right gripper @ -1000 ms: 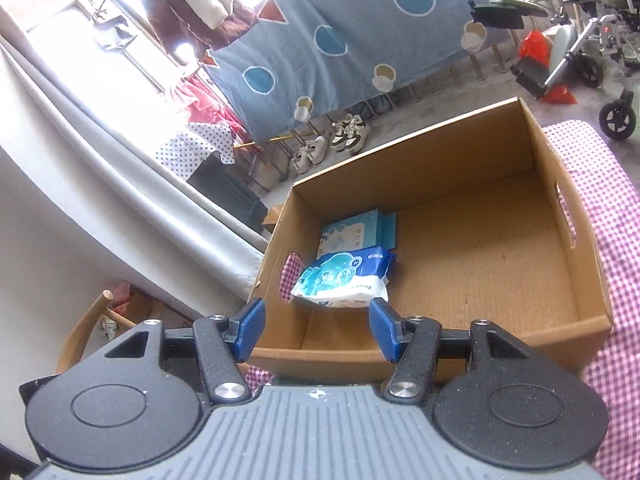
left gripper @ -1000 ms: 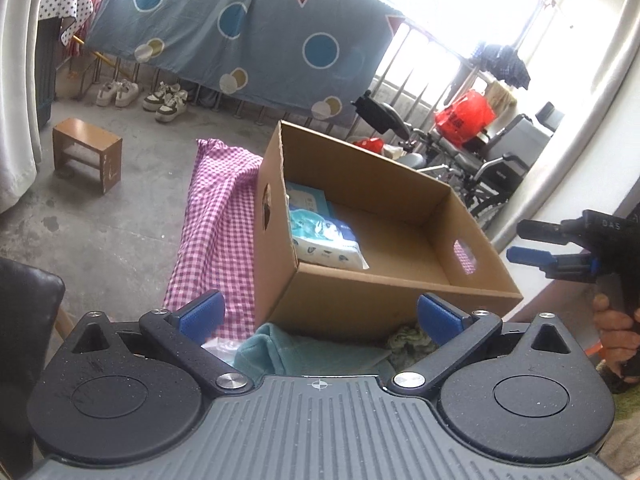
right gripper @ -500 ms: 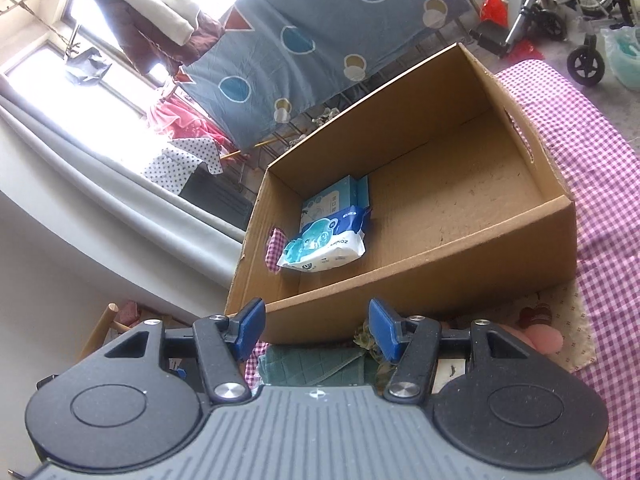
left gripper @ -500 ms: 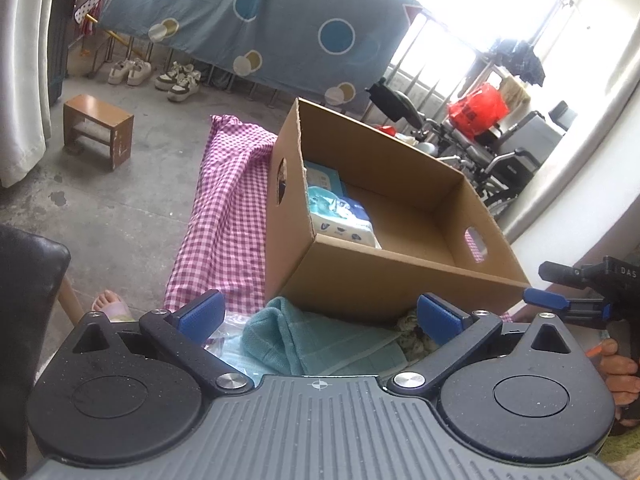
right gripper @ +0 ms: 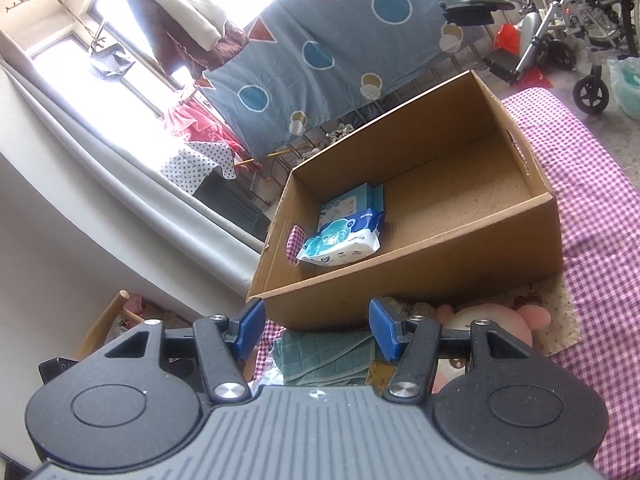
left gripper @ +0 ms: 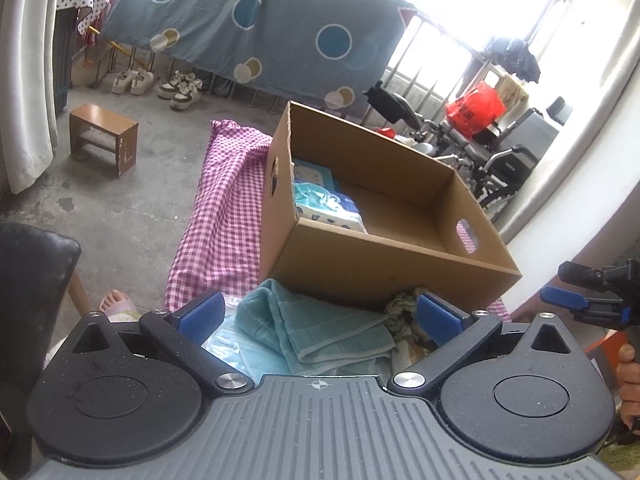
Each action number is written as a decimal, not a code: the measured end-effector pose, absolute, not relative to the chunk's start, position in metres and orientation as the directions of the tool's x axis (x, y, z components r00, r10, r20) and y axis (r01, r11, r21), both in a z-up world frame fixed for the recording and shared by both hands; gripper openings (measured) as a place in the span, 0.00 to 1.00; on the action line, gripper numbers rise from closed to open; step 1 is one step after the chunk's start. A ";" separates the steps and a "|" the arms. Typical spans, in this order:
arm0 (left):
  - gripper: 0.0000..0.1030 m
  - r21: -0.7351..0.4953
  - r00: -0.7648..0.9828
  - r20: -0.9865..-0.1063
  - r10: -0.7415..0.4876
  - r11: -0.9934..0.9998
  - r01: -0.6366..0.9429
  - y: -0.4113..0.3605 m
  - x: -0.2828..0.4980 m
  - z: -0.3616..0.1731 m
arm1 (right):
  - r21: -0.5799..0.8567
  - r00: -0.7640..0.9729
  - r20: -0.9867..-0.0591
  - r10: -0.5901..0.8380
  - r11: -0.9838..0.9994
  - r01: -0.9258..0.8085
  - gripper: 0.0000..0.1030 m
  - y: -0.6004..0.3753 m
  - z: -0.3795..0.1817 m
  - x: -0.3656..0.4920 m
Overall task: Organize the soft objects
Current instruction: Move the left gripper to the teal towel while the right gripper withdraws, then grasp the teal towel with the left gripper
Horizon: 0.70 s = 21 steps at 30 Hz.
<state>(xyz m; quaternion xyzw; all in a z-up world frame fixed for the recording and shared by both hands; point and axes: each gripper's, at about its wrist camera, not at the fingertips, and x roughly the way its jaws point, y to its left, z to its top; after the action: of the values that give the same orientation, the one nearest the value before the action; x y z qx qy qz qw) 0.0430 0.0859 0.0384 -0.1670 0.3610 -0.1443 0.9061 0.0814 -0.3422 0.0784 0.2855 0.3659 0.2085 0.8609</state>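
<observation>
- The left gripper (left gripper: 318, 314) has its blue pads spread wide apart with nothing pinched between them; it hangs over a folded teal towel (left gripper: 320, 330) that lies just in front of the box
- The right gripper (right gripper: 316, 330) has its jaws partly apart and empty, the blue pads clear of everything; below the gap lies the same teal towel (right gripper: 328, 356), showing a quilted square pattern
- In the left wrist view the right gripper (left gripper: 576, 300) shows at the right edge, with fingers (left gripper: 628, 364) of the person's hand wrapped round its handle
- Beside the towel, a pale blue plastic packet (left gripper: 232, 340) lies on the left and a crumpled greenish cloth (left gripper: 400, 308) on the right, against the box's near wall
- A pink and white plush toy (right gripper: 492, 322) lies right of the towel, on a small patterned cloth (right gripper: 556, 320)
- The open cardboard box (right gripper: 420, 272) stands on a pink checked tablecloth (right gripper: 592, 216), touching the pile of soft things at its near wall
- Inside the box, at its left end, a soft wipes pack (right gripper: 340, 242) rests partly on a flat light blue box (right gripper: 352, 204); the remaining floor of the carton is bare
- A person's bare foot (left gripper: 114, 302) shows at the floor near a dark chair (left gripper: 32, 276)
- Farther off stand a small wooden stool (left gripper: 102, 138), pairs of sneakers (left gripper: 156, 82) and a hanging grey-blue sheet with circles and triangles (left gripper: 256, 20)
</observation>
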 end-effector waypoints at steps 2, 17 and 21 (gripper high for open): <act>1.00 -0.406 0.698 -0.607 -0.380 0.903 0.139 0.086 0.040 0.038 | 0.643 0.648 -0.506 0.570 0.750 -0.157 0.59 -0.341 0.081 0.074; 0.99 -0.357 0.695 -0.611 -0.378 0.916 0.184 0.081 0.029 0.026 | 0.671 0.609 -0.502 0.614 0.721 -0.173 0.58 -0.324 0.062 0.053; 0.94 -0.321 0.663 -0.638 -0.393 0.918 0.235 0.066 0.034 0.015 | 0.692 0.560 -0.517 0.648 0.701 -0.171 0.55 -0.306 0.038 0.058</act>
<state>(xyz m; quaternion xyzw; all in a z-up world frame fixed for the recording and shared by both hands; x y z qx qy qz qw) 0.0343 0.0664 0.0150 -0.1058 0.3722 -0.1733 0.9057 0.0580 -0.3064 0.0381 0.2981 0.3994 0.2463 0.8312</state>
